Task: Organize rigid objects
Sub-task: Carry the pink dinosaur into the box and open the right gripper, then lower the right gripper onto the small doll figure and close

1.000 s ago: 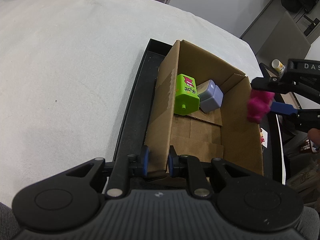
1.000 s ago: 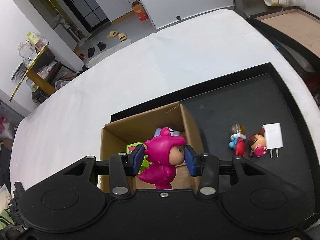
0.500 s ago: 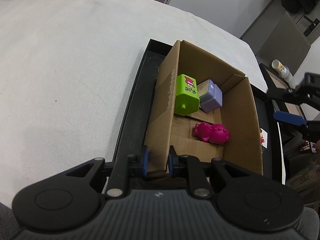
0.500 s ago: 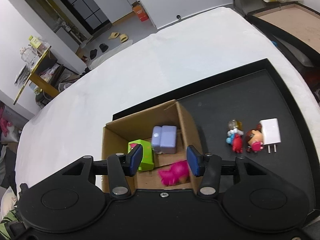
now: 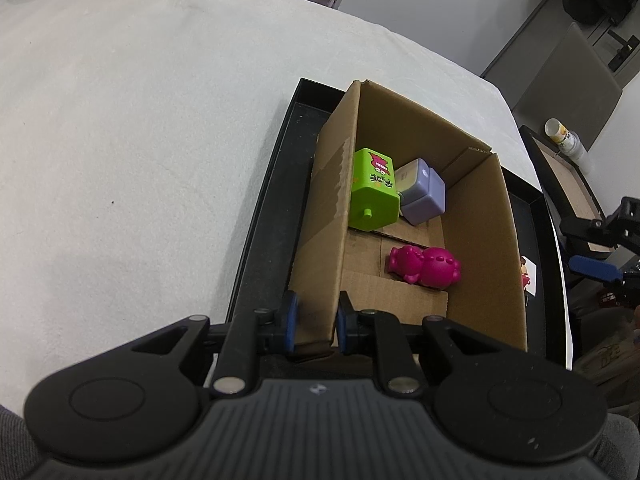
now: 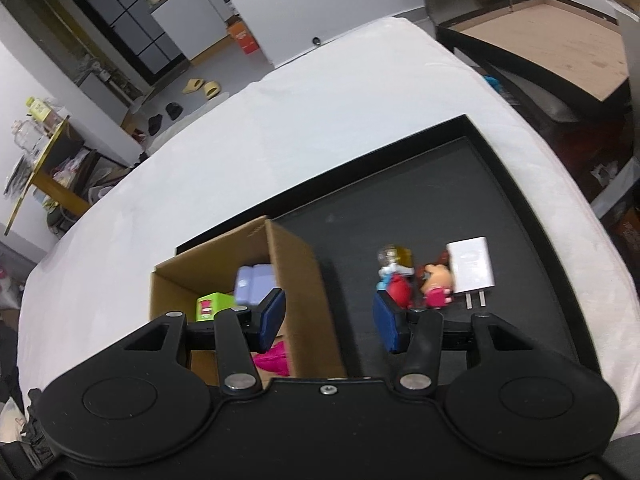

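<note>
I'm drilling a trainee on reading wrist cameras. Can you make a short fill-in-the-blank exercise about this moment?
1. The left gripper is clamped on a wall of the ____ box.
2. The pink figure lies inside the box, next to no ____ pads.
3. The white charger rests on the black ____.

Missing words: cardboard; gripper; tray

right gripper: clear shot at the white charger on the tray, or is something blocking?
Probably yes. The right gripper is open and empty, and the white charger lies uncovered on the black tray; only the figurine touching its side crowds a grasp.
</note>
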The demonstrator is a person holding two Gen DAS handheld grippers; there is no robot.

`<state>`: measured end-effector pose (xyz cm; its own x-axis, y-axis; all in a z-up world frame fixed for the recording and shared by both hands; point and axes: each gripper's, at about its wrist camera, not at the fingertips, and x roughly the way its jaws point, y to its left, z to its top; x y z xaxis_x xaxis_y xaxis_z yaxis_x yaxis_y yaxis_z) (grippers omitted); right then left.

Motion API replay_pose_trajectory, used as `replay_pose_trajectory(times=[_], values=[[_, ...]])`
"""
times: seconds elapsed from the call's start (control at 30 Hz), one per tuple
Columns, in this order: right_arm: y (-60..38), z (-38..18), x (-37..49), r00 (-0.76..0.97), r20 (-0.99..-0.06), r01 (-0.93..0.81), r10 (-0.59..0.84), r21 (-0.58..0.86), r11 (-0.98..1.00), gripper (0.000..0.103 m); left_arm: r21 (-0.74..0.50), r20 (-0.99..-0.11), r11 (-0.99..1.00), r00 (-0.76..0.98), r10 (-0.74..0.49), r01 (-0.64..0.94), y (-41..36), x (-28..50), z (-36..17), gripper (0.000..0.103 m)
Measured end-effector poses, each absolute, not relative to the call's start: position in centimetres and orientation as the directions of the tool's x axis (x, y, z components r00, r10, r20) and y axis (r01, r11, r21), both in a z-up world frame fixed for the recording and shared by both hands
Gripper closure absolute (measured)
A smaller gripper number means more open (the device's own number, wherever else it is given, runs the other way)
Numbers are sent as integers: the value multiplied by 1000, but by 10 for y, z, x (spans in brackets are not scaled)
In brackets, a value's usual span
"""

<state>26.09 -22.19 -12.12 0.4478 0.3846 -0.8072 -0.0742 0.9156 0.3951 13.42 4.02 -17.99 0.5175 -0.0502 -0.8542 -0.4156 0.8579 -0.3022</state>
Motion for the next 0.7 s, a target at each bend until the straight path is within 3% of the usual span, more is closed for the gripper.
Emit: replay_pose_trajectory(times=[0.3, 0.43, 0.7], values=[[-246, -134, 268, 450, -827, -32, 335, 360, 932, 49, -300, -855, 859, 517, -49, -416, 41, 134, -181, 85], [-253, -139, 272, 452, -837, -27, 308, 332, 943, 43, -301, -855, 858, 516, -50, -415, 41, 134, -181, 85], [-264, -146, 282, 445, -853, -23, 273, 293, 956, 42, -301, -855, 858, 516, -50, -416, 41, 134, -181, 85]])
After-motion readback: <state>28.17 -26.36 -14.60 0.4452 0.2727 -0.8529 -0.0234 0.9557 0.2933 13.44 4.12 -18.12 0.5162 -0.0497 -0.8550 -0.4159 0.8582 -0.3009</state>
